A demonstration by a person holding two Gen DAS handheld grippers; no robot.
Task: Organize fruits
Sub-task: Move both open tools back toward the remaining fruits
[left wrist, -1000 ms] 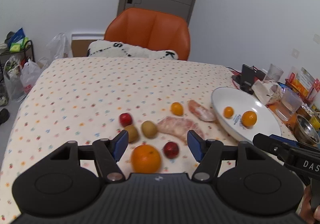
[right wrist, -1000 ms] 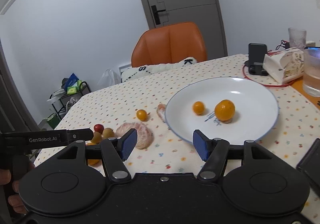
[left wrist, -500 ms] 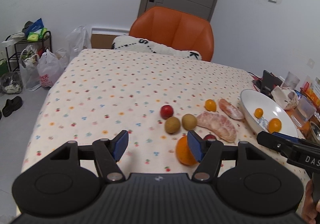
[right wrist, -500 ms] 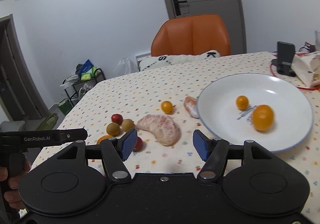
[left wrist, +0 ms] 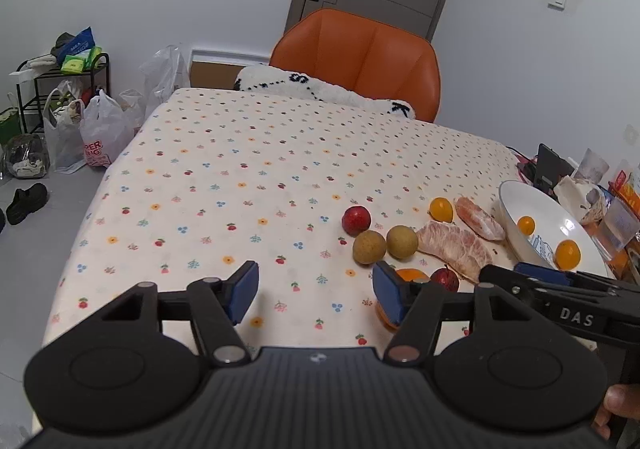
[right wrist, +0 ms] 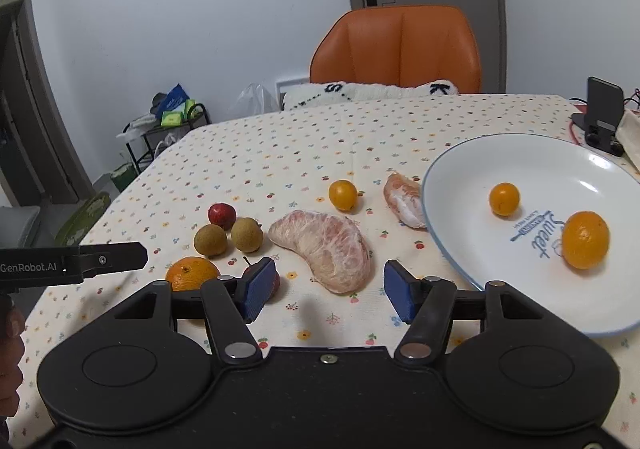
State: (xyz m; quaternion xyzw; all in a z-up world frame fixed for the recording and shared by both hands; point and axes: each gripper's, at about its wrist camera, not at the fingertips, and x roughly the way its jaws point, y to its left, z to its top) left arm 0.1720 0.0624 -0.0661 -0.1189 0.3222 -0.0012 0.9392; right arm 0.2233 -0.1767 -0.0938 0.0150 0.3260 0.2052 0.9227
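A white plate [right wrist: 472, 249] at the right holds a small orange [right wrist: 504, 199] and a bigger one [right wrist: 585, 233]. Loose on the dotted cloth lie a large peeled pomelo piece [right wrist: 326, 243], a smaller piece [right wrist: 402, 195], a small orange [right wrist: 343, 195], two brown fruits [right wrist: 210, 240] [right wrist: 247, 234], a red fruit [right wrist: 222, 215], another red fruit [left wrist: 445, 278] and a big orange [right wrist: 192, 273]. My right gripper [right wrist: 328, 291] is open just before the large pomelo piece. My left gripper [left wrist: 316, 297] is open over bare cloth, left of the fruit.
An orange chair [left wrist: 356, 61] with a white cushion [left wrist: 320, 93] stands at the far edge. A phone stand [right wrist: 604, 115], a glass [left wrist: 596, 169] and packets crowd the right side. Bags and a rack [left wrist: 60, 89] sit on the floor at left.
Both grippers have swung left: the left one now has the big orange behind its right finger, and the right one now faces the pomelo piece, not the plate. Both stay open.
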